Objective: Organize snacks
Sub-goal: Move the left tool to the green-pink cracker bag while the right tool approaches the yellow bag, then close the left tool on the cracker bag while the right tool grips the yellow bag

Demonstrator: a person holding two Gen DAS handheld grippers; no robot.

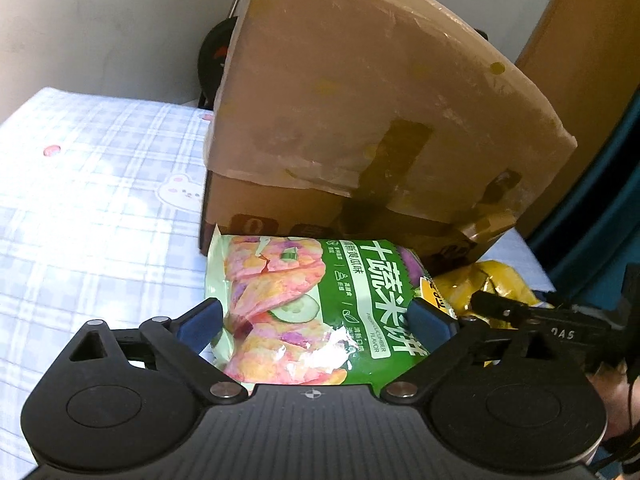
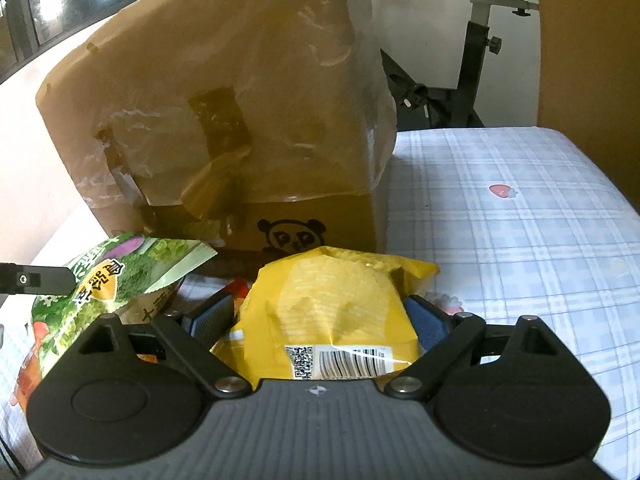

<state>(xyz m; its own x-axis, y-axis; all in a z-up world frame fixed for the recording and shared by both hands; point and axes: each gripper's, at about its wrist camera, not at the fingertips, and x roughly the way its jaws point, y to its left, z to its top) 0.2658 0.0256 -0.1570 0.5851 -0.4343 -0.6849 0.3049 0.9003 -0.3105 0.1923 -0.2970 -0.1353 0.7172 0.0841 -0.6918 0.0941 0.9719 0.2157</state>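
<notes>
Left gripper (image 1: 316,320) pitched down over the bed (image 1: 100,200), jaws wide apart either side of green rice-cracker bag (image 1: 316,300), pads not pressing. Right gripper (image 2: 320,320) pitched down alike, jaws straddling yellow chip bag (image 2: 332,312); grip unclear. Both bags lie just near of taped cardboard box (image 1: 360,100)

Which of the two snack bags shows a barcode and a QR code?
The yellow bag, between the right gripper's fingers. The green bag, with the left gripper, shows its printed front instead: pink crackers and cucumber slices.
</notes>
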